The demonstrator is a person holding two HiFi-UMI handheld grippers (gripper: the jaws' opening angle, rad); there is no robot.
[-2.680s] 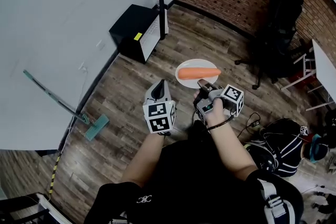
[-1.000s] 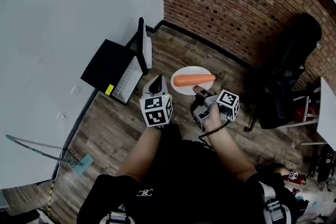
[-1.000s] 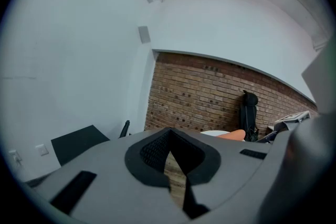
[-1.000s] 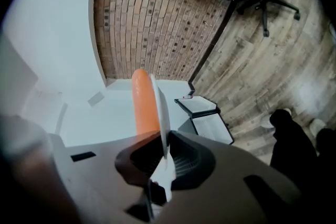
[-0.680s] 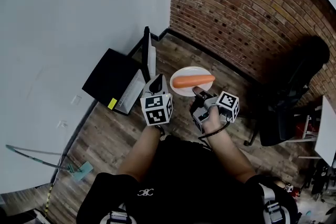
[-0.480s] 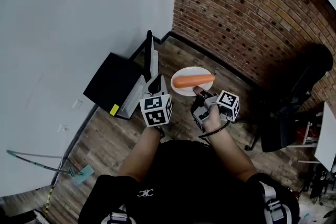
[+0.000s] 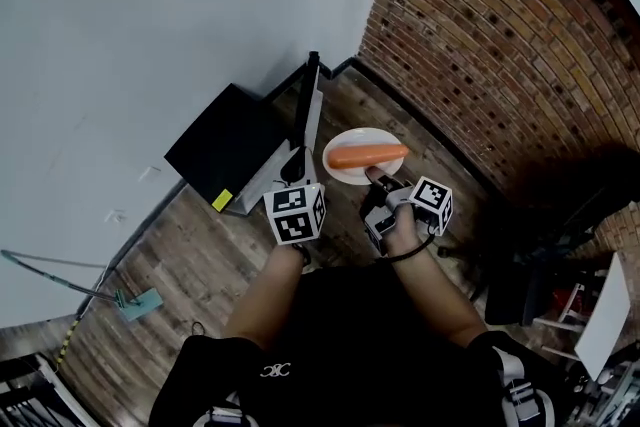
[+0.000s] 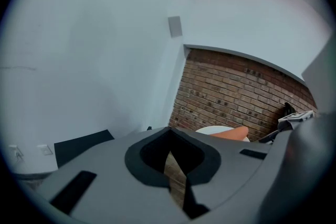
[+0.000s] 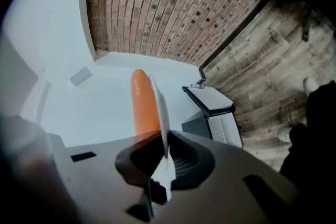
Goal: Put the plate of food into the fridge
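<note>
In the head view, the right gripper (image 7: 383, 183) holds the white plate (image 7: 360, 136) at its twelve o'clock, and a carrot (image 7: 367, 155) lies across the plate. The open black fridge (image 7: 225, 150) stands at the plate's nine o'clock. In the left gripper view, the left gripper (image 8: 176, 168) has its jaws drawn together and empty. In the right gripper view, the jaws clamp the plate's rim, with the carrot rising toward twelve o'clock.

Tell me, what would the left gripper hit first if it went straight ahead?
Probably the white wall near the corner: the left gripper seems aimed above the black fridge, though depth is unclear.
</note>
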